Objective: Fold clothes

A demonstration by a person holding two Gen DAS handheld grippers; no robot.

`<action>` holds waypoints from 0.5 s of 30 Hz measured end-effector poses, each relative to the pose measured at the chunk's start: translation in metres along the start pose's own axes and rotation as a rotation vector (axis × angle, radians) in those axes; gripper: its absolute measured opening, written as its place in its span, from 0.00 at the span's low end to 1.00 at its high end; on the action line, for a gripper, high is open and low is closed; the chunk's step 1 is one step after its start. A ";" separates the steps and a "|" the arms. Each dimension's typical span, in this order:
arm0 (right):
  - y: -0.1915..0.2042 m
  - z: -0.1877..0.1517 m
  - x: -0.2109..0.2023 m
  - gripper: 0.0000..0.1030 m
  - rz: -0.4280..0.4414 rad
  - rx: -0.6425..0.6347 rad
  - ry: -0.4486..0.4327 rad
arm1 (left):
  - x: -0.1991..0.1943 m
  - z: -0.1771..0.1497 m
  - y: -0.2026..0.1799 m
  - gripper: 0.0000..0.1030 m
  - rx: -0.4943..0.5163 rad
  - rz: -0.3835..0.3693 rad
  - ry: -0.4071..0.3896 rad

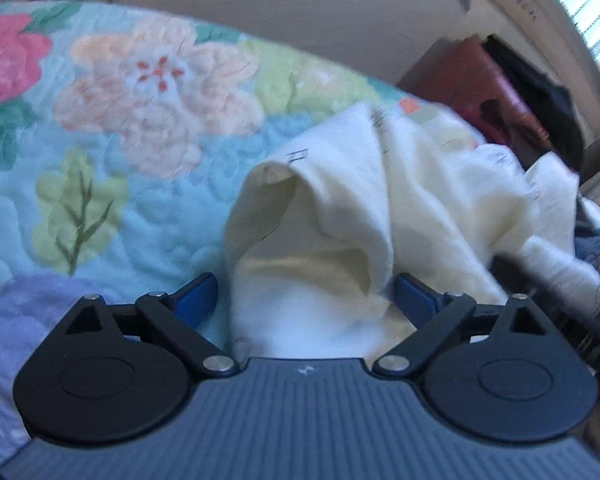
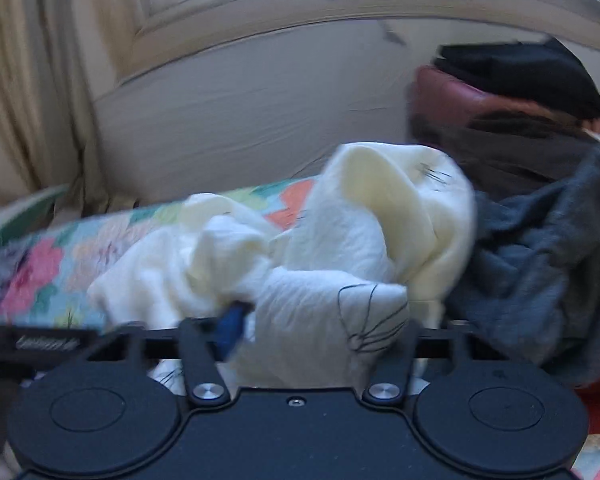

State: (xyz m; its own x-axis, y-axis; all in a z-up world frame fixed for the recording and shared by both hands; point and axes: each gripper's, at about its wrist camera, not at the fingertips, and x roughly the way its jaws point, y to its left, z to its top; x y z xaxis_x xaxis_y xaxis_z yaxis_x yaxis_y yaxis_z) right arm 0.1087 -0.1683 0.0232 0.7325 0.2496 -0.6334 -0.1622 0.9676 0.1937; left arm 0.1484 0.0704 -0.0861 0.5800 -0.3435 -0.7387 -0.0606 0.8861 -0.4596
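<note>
A cream-white garment [image 1: 340,216] with thin black line marks lies crumpled on a floral quilt [image 1: 120,120]. My left gripper [image 1: 306,296] is open, its blue fingers [image 1: 198,294] spread wide on either side of a fold of the garment that sits between them. In the right wrist view the same garment [image 2: 320,264] is bunched up in front of my right gripper [image 2: 316,328]. Cloth fills the gap between its jaws, one blue finger [image 2: 232,330] shows at the left, and the other finger is hidden by cloth.
A dark grey garment [image 2: 540,264] is heaped at the right of the white one. Behind it stands a red-brown case [image 2: 452,92] with black fabric [image 2: 520,72] on top. A beige wall, curtain [image 2: 28,80] and window frame rise behind the bed.
</note>
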 end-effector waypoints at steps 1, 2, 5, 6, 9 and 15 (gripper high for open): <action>0.010 -0.003 -0.002 0.40 0.002 -0.029 0.000 | -0.001 0.000 0.002 0.57 -0.026 -0.062 -0.011; 0.019 -0.005 -0.004 0.37 0.008 -0.051 0.000 | 0.000 -0.002 0.005 0.49 -0.053 -0.133 -0.009; 0.026 -0.015 -0.009 0.34 0.115 0.016 0.022 | 0.004 -0.012 0.004 0.22 -0.061 -0.203 0.017; 0.025 -0.020 -0.008 0.34 0.148 0.052 0.028 | 0.003 -0.015 -0.001 0.22 -0.042 -0.188 0.019; 0.020 -0.036 -0.007 0.34 0.196 0.170 0.027 | -0.009 -0.026 -0.015 0.16 -0.024 -0.192 -0.001; 0.022 -0.050 -0.060 0.28 0.139 0.213 -0.064 | -0.036 -0.033 -0.042 0.16 0.019 -0.374 0.008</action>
State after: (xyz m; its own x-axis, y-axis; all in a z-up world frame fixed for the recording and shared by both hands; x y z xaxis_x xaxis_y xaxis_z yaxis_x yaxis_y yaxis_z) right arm 0.0280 -0.1598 0.0284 0.7541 0.3704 -0.5423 -0.1266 0.8923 0.4333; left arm 0.1032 0.0352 -0.0571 0.5527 -0.6472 -0.5250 0.1698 0.7042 -0.6894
